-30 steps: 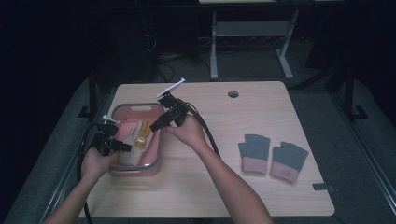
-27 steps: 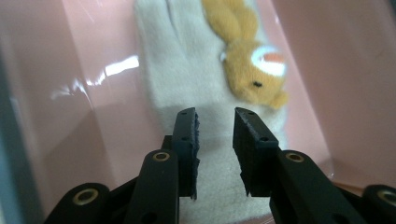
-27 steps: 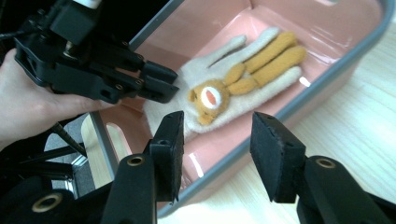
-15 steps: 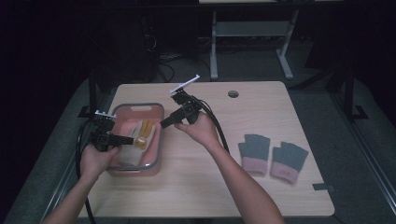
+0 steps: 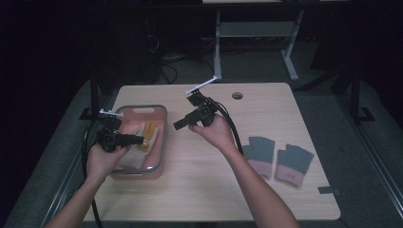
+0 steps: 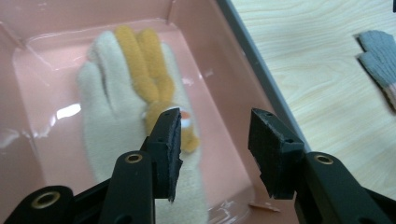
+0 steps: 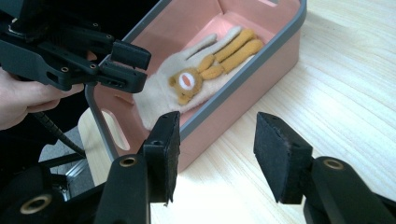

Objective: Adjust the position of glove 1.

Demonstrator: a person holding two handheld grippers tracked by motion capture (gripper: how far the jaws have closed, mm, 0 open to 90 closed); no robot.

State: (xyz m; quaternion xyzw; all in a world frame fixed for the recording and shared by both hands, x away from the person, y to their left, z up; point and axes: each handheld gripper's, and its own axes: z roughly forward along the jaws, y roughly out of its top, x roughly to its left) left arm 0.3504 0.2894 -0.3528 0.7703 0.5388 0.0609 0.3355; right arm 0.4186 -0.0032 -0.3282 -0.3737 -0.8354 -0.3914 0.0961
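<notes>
A cream glove [image 5: 141, 134] with orange fingers and a small bear face lies flat in the pink bin [image 5: 162, 142] at the table's left. My left gripper [image 5: 137, 139] hovers over the bin's near part. Its jaws have just been opening and stand apart above the glove [image 6: 116, 93] with nothing between them [image 6: 215, 126]. My right gripper [image 5: 177, 126] hangs over the table just right of the bin, pointing back at it. It is open and empty [image 7: 217, 128], its jaws having widened a little. From there I see the glove [image 7: 187, 88] and the left gripper [image 7: 130, 65] above it.
Two grey gloves with pink cuffs [image 5: 260, 154] [image 5: 292, 164] lie side by side on the wooden table's right part; one [image 6: 380, 51] also shows in the left gripper view. A round cable hole [image 5: 237, 95] sits near the far edge. Cables trail from both grippers.
My left gripper has risen and its jaws have opened, leaving the cream glove lying in the bin. My right gripper has moved right, from over the bin to over the table.
</notes>
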